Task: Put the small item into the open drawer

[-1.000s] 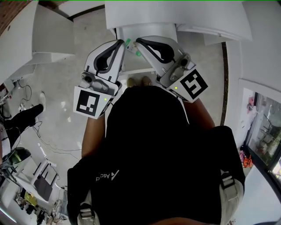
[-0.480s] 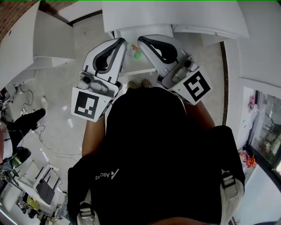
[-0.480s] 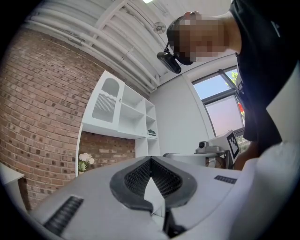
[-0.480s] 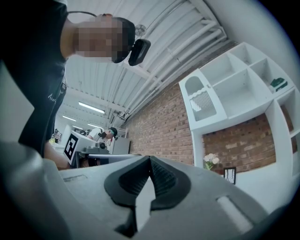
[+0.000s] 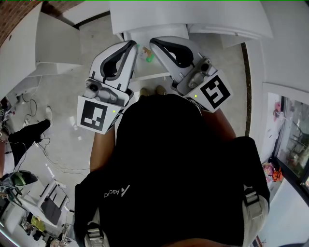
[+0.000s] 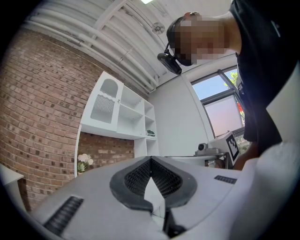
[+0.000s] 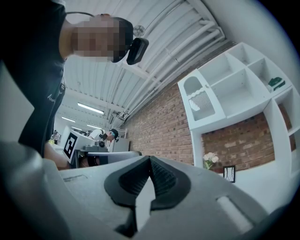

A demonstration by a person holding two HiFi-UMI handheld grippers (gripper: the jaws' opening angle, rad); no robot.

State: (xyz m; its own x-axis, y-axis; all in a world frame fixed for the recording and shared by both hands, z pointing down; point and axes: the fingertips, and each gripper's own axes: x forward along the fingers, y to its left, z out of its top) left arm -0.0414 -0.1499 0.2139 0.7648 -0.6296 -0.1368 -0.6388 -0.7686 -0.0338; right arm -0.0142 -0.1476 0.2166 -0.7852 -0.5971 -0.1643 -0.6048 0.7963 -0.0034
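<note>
**Grippers.** Both are held close in front of the person's torso (image 5: 164,159), short of the near edge of the white worktop (image 5: 193,14). They are tipped upward, so that each gripper view takes in brick wall (image 6: 42,108) and shelving (image 6: 117,112) rather than the work. The left gripper (image 6: 151,160) is found with its jaws brought together at the tips and nothing between them. The right gripper (image 7: 150,159) is in the same condition, closed tip to tip and empty.

**Task item.** The small item (image 5: 150,58), green in part, is seen in the head view only, in the gap between the noses of the two grippers. It lies within the outline of what is taken to be the open drawer (image 5: 153,76), which projects from under the middle of the worktop's near edge. Whether it rests on the drawer floor cannot be settled, as it is small and partly masked.

**Judgement.** The item is carried by neither gripper, so either the placing is complete or a grasp is not yet begun.

**If a grasp is required:**
- One gripper should be tipped down and its jaws opened wider than the item.
- The jaws should be closed across the item's narrow side.
- The item should be released only when well inside the drawer walls.
- The other gripper should be kept off the drawer front, so that the drawer is not nudged.
</note>
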